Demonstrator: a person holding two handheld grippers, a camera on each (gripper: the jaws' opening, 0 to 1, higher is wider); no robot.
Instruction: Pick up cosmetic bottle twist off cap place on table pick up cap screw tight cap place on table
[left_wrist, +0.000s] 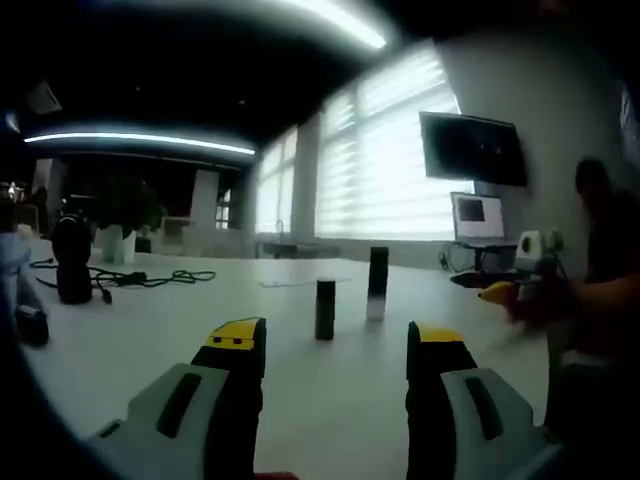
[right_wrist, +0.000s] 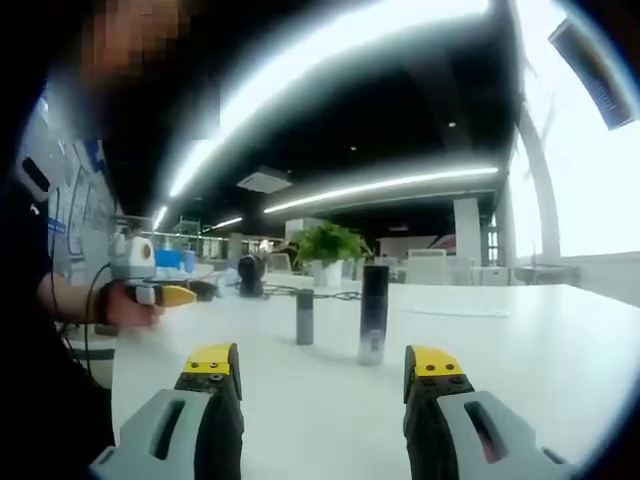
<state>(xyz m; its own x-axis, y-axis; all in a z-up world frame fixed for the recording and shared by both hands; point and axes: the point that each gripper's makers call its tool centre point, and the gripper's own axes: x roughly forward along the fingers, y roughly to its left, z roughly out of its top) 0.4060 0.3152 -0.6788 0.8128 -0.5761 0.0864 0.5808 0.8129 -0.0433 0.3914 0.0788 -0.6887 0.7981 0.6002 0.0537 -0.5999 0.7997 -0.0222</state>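
Bottle (left_wrist: 377, 283) and cap (left_wrist: 325, 309) are seen upright and apart on the surface (left_wrist: 330, 400), ahead of both grippers. Left gripper (left_wrist: 338, 350) and right gripper (right_wrist: 322, 372) are held wide open, empty. Recapping is judged outstanding

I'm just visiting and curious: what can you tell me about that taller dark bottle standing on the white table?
The cosmetic bottle is a slim, upright cylinder, dark over most of its height with a paler, silvery or clear band at its base. Any cap seam is too blurred to make out. It stands free on the white table, touched by nothing, ahead of both open grippers. A shorter dark cylinder stands close by, apart from it.
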